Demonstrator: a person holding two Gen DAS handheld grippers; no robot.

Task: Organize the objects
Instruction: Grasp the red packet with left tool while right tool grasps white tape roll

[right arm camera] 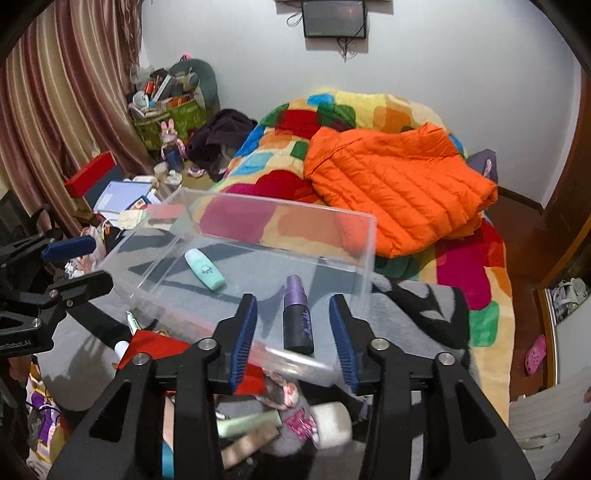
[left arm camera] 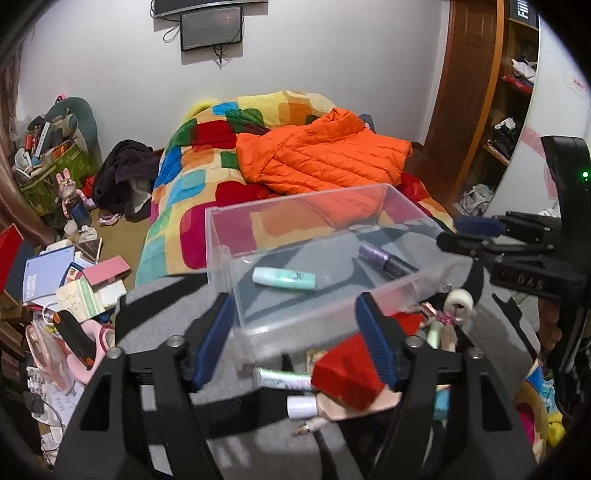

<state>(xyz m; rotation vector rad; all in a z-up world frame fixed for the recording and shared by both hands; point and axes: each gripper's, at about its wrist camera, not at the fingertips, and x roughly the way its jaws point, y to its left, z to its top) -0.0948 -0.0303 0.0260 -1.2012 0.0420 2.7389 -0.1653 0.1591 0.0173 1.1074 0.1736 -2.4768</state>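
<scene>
A clear box (left arm camera: 317, 258) sat on the bed's grey cloth (left arm camera: 166, 306) (patchwork blanket (left arm camera: 207, 177) behind). Both grippers, left (left arm camera: 295, 343) and right (right arm camera: 293, 339), had jaws spread, empty.

The clear box (right arm camera: 258, 236) stands open-topped, only a mint tube (right arm camera: 205, 273) and purple bottle (right arm camera: 297, 317) inside; clutter (right arm camera: 280, 417) crowds its near side.

clear box (right arm camera: 258, 236) – mint tube (right arm camera: 204, 273), purple bottle (right arm camera: 297, 317) inside

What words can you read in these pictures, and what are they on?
"enRobot.AI", cut off at the frame edge, on the left tool's body.
"Fil", cut off, on a dark sign atop the shelf.
Embossed marks on the right tool's body: unreadable.
Print on the mint tube and books: too blurred.
</scene>
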